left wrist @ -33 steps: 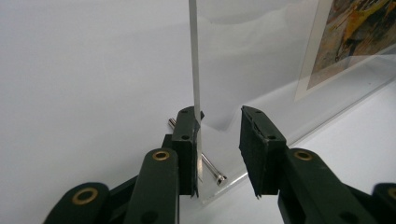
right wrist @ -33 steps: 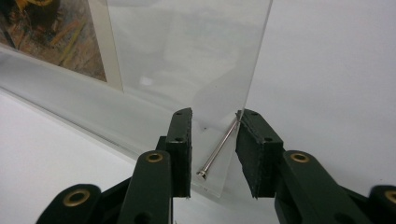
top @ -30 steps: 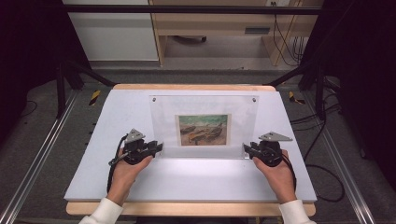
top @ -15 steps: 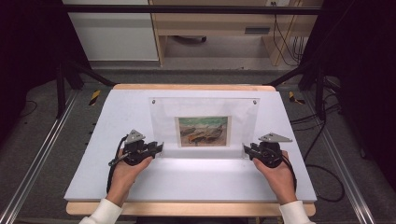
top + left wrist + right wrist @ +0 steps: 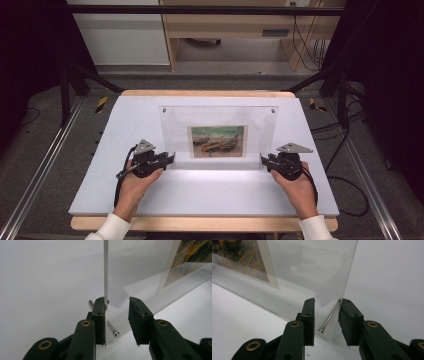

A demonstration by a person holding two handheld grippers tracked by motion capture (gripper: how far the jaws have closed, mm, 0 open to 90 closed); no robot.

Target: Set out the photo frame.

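1. Clear acrylic frame [image 5: 218, 135] with a boat picture [image 5: 218, 141] stands upright mid-table [image 5: 120, 125].
2. Left gripper [image 5: 116, 315] and right gripper [image 5: 326, 316] straddle its lower corners, jaws partly open; whether they pinch it, can't tell.
3. Bolts [image 5: 329, 316] sit in the corners.
4. Looks early: frame braced, not lifted or moved.

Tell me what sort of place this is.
Probably a lab or workshop recording station: a white-topped table on a metal-railed frame, cables trailing over grey floor, dark curtains at the sides. A person's left claw and right claw stand at a clear acrylic picture frame.
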